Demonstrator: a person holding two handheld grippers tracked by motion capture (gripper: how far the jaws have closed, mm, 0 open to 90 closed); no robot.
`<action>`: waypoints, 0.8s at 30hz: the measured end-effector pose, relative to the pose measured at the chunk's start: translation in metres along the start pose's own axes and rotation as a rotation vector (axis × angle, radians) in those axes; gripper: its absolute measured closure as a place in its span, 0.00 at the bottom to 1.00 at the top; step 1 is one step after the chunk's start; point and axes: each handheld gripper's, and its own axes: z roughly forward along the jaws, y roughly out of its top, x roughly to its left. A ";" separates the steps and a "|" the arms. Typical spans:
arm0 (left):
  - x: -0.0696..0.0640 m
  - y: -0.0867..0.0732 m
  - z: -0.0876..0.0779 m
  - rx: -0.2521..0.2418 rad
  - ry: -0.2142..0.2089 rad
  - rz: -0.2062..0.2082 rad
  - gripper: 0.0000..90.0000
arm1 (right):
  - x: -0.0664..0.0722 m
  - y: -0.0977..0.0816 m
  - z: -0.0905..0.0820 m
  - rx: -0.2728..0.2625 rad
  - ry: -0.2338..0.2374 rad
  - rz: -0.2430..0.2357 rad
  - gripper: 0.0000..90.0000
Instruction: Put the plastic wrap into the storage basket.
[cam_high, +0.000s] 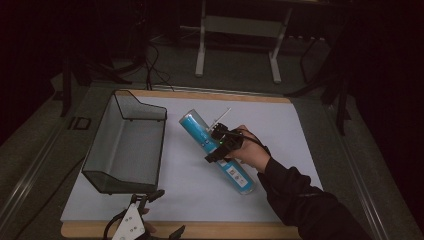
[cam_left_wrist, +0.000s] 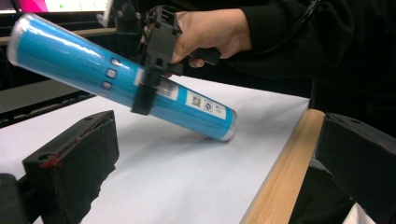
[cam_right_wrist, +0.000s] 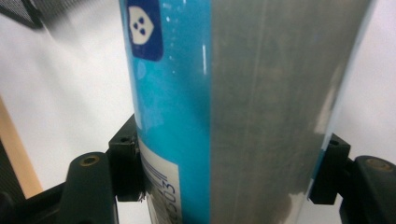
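A blue tube (cam_high: 196, 126) with white labels lies tilted over the white sheet (cam_high: 195, 195). In the left gripper view its near end (cam_left_wrist: 228, 127) touches the sheet and its far end (cam_left_wrist: 28, 42) is raised. My right gripper (cam_high: 220, 145) is shut around the tube's middle, a hand behind it. The right gripper view shows the tube (cam_right_wrist: 224, 93) clamped between both pads (cam_right_wrist: 125, 163). At the table's front edge, my left gripper (cam_high: 165, 214) stands open with nothing between its jaws.
A black wire-mesh basket (cam_high: 141, 108) sits on the left of the sheet, close to the tube's raised end. The wooden table edge (cam_high: 225, 231) runs along the front. Stands and cables occupy the dark floor behind the table.
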 end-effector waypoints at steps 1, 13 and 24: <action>0.000 0.000 0.000 0.002 0.001 0.002 0.00 | 0.002 0.002 0.000 -0.006 -0.004 0.014 0.35; 0.000 0.000 0.002 0.008 0.008 0.001 0.00 | 0.025 0.031 0.003 -0.107 -0.032 0.116 0.35; -0.001 0.001 0.002 0.003 0.007 0.003 0.00 | 0.049 0.067 -0.006 -0.201 -0.042 0.137 0.35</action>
